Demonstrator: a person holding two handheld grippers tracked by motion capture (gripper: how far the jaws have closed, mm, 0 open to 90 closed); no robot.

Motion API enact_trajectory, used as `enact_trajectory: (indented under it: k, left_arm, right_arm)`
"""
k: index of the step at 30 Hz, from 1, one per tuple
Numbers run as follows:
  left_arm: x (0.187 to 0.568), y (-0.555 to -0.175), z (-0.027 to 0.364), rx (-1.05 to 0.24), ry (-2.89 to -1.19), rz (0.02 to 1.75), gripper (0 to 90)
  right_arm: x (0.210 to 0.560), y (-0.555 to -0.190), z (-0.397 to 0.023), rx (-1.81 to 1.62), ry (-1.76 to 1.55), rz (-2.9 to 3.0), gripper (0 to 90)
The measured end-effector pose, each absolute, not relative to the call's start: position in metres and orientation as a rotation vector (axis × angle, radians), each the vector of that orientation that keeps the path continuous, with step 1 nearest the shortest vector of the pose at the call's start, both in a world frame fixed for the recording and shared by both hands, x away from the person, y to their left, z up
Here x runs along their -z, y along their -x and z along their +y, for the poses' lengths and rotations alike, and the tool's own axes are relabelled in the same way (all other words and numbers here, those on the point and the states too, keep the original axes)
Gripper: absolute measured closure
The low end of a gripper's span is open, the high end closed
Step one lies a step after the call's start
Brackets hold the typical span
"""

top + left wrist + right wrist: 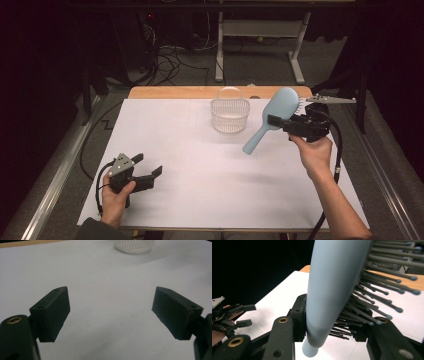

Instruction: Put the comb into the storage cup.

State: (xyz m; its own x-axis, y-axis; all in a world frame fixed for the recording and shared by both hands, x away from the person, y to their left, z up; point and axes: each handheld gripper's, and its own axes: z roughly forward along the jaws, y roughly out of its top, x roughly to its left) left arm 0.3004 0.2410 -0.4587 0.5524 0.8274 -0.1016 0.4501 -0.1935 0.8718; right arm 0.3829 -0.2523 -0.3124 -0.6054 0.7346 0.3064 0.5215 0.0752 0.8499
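Pale blue hairbrush (274, 116) was in the upper right of the frame, lifted above the table (200, 200) beside the white basket (230, 115), probably to be put inside. Right gripper (274, 121) clamped its head across the bristles. Left gripper (149, 166), lower left, stood wide apart, holding nothing, apparently only waiting.

Table (150, 92): wooden top, visible as a strip along the far edge. White sheet (210, 170) covers nearly all of the surface. White slatted basket (230, 114), handle raised, stands upright on the sheet near the far edge, about centre.
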Motion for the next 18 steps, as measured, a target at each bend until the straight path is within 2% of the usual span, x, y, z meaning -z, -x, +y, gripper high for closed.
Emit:
enact_trajectory:
  k: [18]
  left_arm:
    - [0.459,-0.299,0.242,-0.498,-1.824,1.051,15.9]
  right_arm:
    - [0.302,-0.394,-0.248,-1.533,-1.277,2.133,56.8]
